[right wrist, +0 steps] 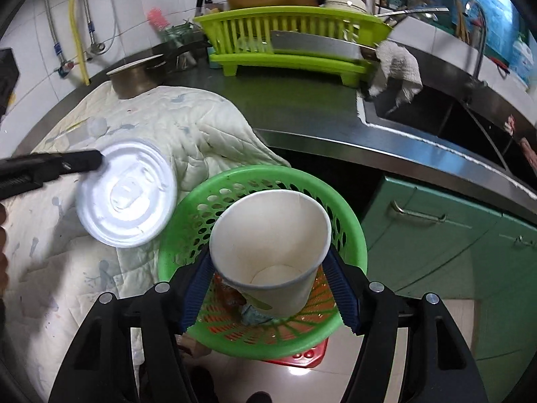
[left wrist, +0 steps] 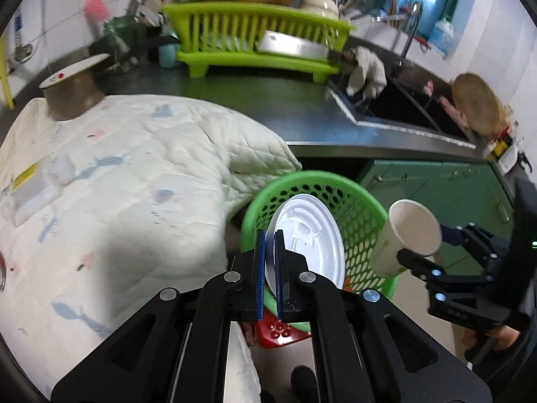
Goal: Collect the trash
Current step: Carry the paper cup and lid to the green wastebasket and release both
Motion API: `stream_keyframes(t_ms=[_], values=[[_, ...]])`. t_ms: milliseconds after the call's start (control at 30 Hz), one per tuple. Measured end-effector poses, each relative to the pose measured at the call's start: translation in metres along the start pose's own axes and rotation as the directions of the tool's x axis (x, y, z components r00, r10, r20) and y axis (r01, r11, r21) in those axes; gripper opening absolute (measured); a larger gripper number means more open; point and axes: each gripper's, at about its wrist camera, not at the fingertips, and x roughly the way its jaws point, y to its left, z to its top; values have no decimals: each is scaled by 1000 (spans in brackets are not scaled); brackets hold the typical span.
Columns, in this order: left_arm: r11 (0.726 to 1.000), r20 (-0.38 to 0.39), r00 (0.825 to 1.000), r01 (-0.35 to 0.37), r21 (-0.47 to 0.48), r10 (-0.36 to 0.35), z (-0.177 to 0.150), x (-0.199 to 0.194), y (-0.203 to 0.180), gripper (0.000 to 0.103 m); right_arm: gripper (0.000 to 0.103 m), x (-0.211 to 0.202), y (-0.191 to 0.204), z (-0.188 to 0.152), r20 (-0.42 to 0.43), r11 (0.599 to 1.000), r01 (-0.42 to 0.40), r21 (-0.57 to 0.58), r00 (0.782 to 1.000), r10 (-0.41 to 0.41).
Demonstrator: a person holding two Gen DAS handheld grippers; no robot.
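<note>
My left gripper (left wrist: 270, 235) is shut on the rim of a white plastic lid (left wrist: 312, 235), holding it edge-on above a green perforated basket (left wrist: 362, 208). In the right wrist view the lid (right wrist: 127, 194) hangs left of the basket (right wrist: 349, 221), over the cloth, with the left gripper's fingers (right wrist: 87, 163) pinching its edge. My right gripper (right wrist: 268, 262) is shut on a white paper cup (right wrist: 268, 235), mouth tilted toward the camera, directly over the basket. From the left wrist, the cup (left wrist: 412, 231) and right gripper (left wrist: 426, 245) sit at the basket's right rim. Some scraps lie in the basket bottom.
A quilted white cloth (left wrist: 117, 174) covers the counter's left part, with a metal pot (left wrist: 72, 97) on it. Behind are a green dish rack (left wrist: 255, 33), a sink (left wrist: 402, 107) and a rag (right wrist: 399, 67). Green cabinets (right wrist: 436, 228) stand at the right. A red stool (left wrist: 278, 330) supports the basket.
</note>
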Motion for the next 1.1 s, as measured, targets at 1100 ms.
stream_keyframes(t_ms=[1100], values=[[998,-20,999,25,-65,-26,-3,-4,5,34,69,-24,7,9,59,1000,-27,-3,998,27]])
